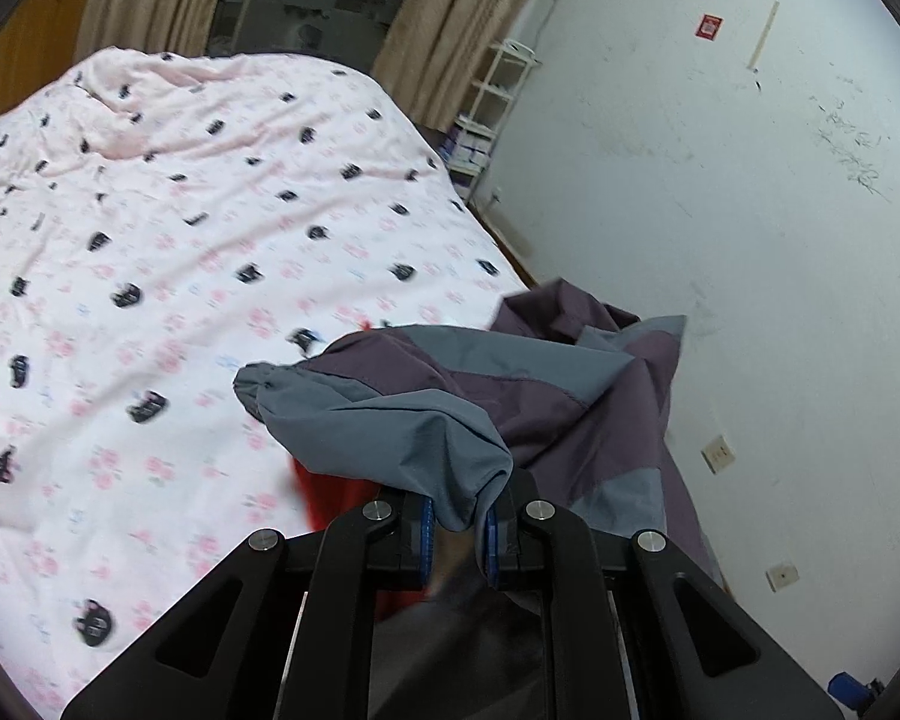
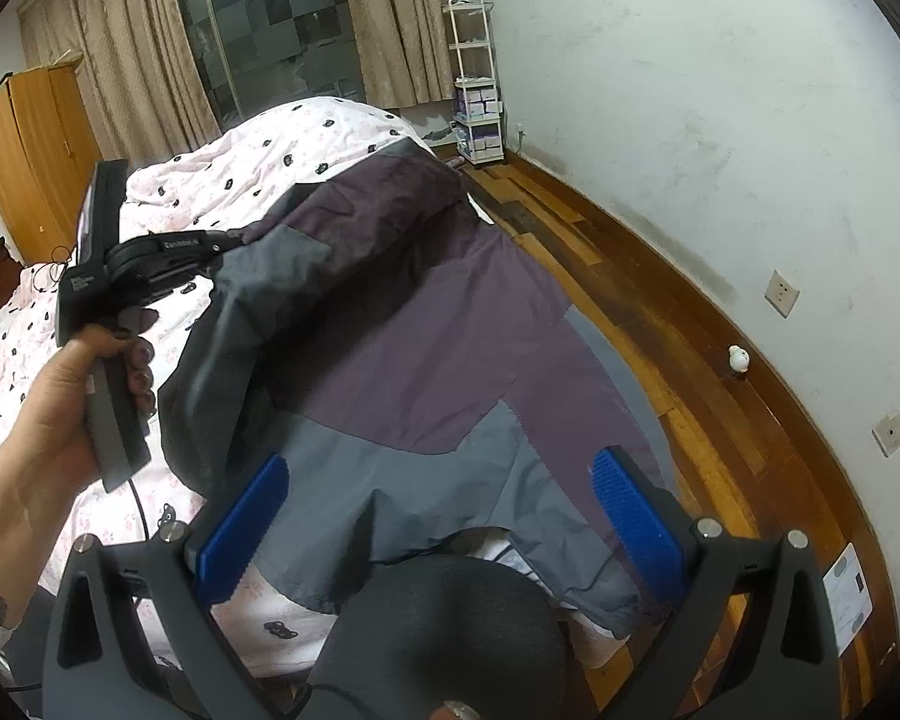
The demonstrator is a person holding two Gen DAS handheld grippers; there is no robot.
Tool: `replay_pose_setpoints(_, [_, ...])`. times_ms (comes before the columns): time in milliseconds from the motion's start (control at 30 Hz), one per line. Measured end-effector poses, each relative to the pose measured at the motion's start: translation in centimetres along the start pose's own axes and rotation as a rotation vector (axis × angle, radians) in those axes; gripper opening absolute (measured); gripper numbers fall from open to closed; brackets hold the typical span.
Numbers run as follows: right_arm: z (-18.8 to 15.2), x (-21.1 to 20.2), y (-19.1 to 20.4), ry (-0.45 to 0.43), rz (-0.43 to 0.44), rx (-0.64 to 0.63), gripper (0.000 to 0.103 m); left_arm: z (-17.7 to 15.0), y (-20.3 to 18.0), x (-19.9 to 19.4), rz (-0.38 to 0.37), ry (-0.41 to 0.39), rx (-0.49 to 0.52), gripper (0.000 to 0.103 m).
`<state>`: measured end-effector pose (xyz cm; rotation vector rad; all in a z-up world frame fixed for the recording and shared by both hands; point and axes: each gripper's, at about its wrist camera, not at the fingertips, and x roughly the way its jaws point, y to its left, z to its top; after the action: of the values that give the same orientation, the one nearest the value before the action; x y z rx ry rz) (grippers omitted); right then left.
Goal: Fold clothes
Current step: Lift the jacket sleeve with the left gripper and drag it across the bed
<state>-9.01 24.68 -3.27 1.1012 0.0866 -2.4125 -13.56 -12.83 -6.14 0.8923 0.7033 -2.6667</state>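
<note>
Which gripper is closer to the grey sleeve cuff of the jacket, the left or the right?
Left. The left gripper is shut on grey sleeve fabric just behind the sleeve cuff. The right gripper is open over the jacket's hem, apart from the sleeve.

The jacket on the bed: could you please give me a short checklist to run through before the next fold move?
1. Left gripper clamped on the jacket sleeve: ok, grey fabric is pinched between its jaws.
2. Right gripper ready: ok, jaws wide open above the grey hem, gripping nothing.
3. Jacket body flat on the bed: not ok, it is bunched and wrinkled.
4. Jacket fully on the bed: not ok, one side hangs over the edge toward the wooden floor.
5. Sleeve cuff free: ok, it hangs loose.
6. Red item under the jacket: cannot tell what it is.
</note>
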Motion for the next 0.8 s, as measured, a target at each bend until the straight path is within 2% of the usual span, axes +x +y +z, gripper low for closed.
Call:
replay_pose_setpoints(233, [0.0,0.4,1.3,0.002,0.006,-0.021,0.103,0.6,2.8,-2.6,0.054,-0.071,-0.018,0.011])
replay_pose_setpoints(667, [0.7,0.9,3.2,0.004,0.026,-0.068,0.103,3.4,9.9,-8.2,0.109,-0.171,-0.117,0.011])
replay_pose_setpoints(800, [0.8,0.8,4.5,-0.003,0.027,-0.094,0.103,3.4,12.0,-9.5,0.103,-0.166,-0.122,0.008])
